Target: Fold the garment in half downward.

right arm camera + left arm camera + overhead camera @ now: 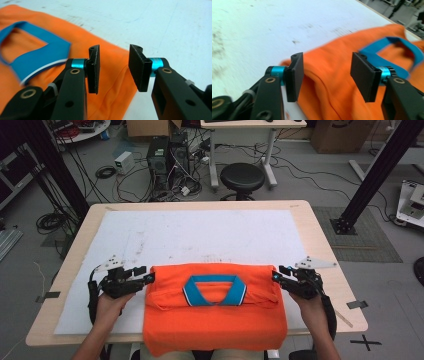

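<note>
left hand (111, 306): comes in from the bottom edge, forearm angled up and in, wrapped round the gripper body, at the shirt's left edge
left gripper (151, 278): points level toward the right across the counter, grey plate on top, cable looping down by the wrist; in the left gripper view (327, 75) jaws stand apart – pads not pressing cloth, orange fold lies between and beneath them
right hand (310, 307): comes in from the bottom right, forearm angled up and in, mirrors the left one
right gripper (274, 276): points level toward the left, tips at the shirt's right edge, grey plate on top; in the right gripper view (113, 70) jaws apart, narrower gap than the left – shirt's edge seam runs under the gap, no pad clamped on it
shirt (215, 315): orange, folded into a rough rectangle, lies flat at the near middle of the counter, near part hangs over the near edge; top band folded over
collar (214, 290): blue with a white line, facing up, centred in the folded band, between the two grippers
sheet (200, 237): white, scuffed, covers most of the counter, shirt lies on its near part
counter (320, 227): light wood, bare rim round the sheet
containers: none on the counter
stool (242, 177): black, on the floor beyond the far edge
</note>
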### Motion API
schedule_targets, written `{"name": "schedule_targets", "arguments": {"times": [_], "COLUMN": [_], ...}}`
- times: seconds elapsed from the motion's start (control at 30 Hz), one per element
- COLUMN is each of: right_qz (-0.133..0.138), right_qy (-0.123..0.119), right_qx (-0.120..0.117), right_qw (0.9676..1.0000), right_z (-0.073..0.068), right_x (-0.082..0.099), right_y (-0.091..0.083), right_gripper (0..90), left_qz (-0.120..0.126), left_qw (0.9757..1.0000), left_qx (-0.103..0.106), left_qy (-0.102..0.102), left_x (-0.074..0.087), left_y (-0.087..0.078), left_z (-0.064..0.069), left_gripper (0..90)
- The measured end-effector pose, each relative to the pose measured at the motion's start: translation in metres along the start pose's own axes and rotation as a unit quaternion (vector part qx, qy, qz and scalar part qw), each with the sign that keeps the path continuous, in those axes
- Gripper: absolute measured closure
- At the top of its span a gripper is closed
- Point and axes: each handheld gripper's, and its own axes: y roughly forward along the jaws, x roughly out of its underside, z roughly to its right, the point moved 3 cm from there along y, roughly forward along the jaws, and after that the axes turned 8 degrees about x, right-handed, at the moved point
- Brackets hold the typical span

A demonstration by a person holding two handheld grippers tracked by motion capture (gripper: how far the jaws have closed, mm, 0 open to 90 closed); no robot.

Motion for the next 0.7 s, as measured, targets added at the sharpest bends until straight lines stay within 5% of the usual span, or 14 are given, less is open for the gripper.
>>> {"name": "schedule_targets", "arguments": {"times": [0.3, 0.5, 0.63, 0.7], "right_qz": [-0.076, -0.117, -0.126, -0.127], "right_qy": [0.012, 0.01, 0.008, 0.002], "right_qx": [0.024, 0.026, 0.021, 0.022], "right_qw": [0.9967, 0.9927, 0.9917, 0.9917], "right_z": [0.019, 0.024, 0.026, 0.026], "right_x": [-0.011, -0.004, 0.0, 0.0], "right_y": [0.059, 0.075, 0.08, 0.08], "right_gripper": [56.1, 55.0, 57.2, 65.1], "left_qz": [-0.055, -0.082, -0.089, -0.096], "left_qw": [0.9968, 0.9946, 0.9947, 0.9944], "left_qx": [-0.044, -0.048, -0.045, -0.042], "left_qy": [-0.037, -0.043, -0.023, -0.015], "left_x": [-0.004, 0.003, 0.004, 0.004], "left_y": [0.037, 0.047, 0.049, 0.05], "left_z": [-0.032, -0.039, -0.035, -0.033], "left_gripper": [41.9, 43.2, 54.2, 68.5]}}
